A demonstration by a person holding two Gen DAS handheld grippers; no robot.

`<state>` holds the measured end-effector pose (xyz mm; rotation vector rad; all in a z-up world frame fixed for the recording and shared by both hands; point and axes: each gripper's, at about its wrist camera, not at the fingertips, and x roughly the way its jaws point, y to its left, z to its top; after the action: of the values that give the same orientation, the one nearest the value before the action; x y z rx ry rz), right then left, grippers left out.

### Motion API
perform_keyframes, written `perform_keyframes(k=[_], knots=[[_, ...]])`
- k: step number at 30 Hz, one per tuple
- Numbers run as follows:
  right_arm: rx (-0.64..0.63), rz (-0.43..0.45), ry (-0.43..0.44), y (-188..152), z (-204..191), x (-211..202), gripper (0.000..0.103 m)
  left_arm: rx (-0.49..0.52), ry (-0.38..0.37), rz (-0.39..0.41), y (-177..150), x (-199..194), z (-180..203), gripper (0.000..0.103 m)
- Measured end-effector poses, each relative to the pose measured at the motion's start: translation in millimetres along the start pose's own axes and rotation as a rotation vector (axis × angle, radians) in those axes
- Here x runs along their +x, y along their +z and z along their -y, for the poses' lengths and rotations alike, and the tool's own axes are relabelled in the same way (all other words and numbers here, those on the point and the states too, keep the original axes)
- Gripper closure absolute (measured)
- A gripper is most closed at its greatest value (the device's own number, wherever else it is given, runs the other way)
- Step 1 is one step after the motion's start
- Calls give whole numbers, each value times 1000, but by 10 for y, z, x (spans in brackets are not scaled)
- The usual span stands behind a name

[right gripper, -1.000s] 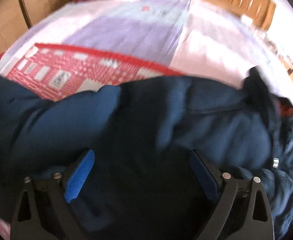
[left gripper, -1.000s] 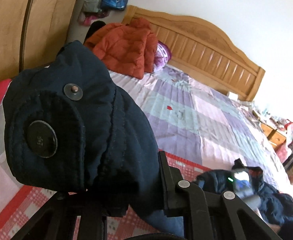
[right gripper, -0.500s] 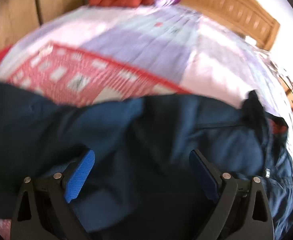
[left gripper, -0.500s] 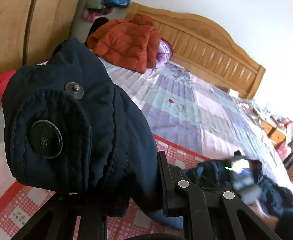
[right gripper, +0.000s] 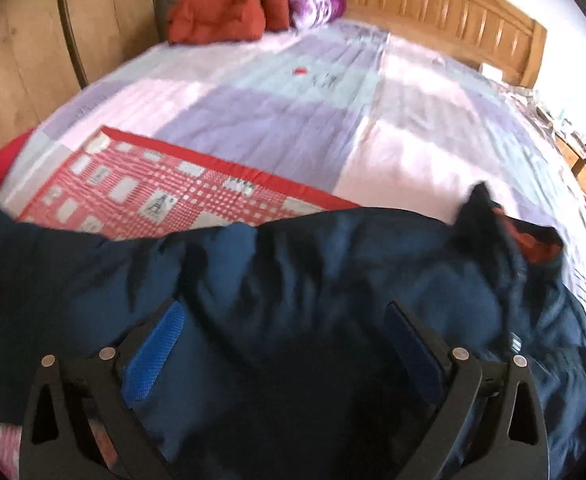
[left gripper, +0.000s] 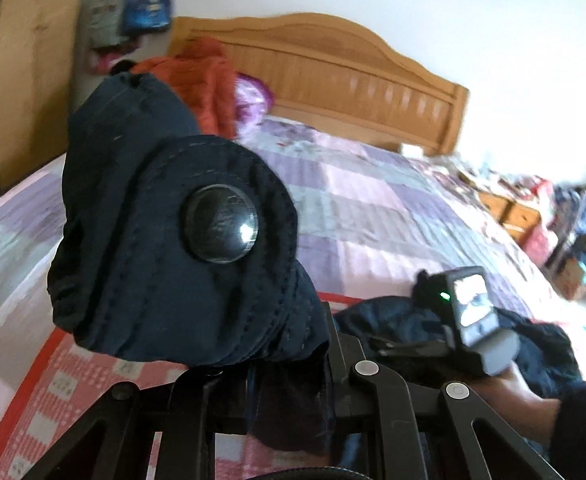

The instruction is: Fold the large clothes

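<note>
My left tongs (left gripper: 253, 364) pinch the navy coat (right gripper: 293, 280) by a buttoned edge; my right tongs (right gripper: 285, 356) gape above it. The coat is crumpled on the bed (right gripper: 333, 112), no fold made yet.

A home bedroom was indicated. A large bed covered by a lilac and pink patchwork quilt (right gripper: 293, 112) was backed by a curved, slatted light-wood headboard (left gripper: 333, 64). Tall light-wood wardrobe doors (right gripper: 25, 40) were seen alongside, and a cluttered low wooden cabinet (left gripper: 509, 212) beyond.
</note>
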<state>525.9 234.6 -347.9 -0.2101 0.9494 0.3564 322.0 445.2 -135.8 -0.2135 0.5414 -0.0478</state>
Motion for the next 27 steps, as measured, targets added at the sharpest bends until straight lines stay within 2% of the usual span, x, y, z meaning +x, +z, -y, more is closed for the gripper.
perform_keyframes(k=[3,7,13,17,20,24,27], knots=[[2,38,-11,-288,251,-440,1,44,-37,-10,164,96,357,85],[33,45,-39,-648,650,-890,1,83,-100,-16,331,263,938,85],[80,63,-129,-1173,1477,-1488,1,175,-220,-66,315,771,2141,85],[161,39,-153,-1543,2095,-1736,1,257,-280,-127,81,1171,2917,86],[202,27,-165,-1815,2469,-1886,1,300,-316,-200,-236,1550,3510,88],[247,7,-187,-2181,2914,-2075,1,345,-324,-284,-685,2011,4076,91],[284,-7,-190,-2397,3159,-2163,1,357,-328,-343,-973,2242,4294,91]])
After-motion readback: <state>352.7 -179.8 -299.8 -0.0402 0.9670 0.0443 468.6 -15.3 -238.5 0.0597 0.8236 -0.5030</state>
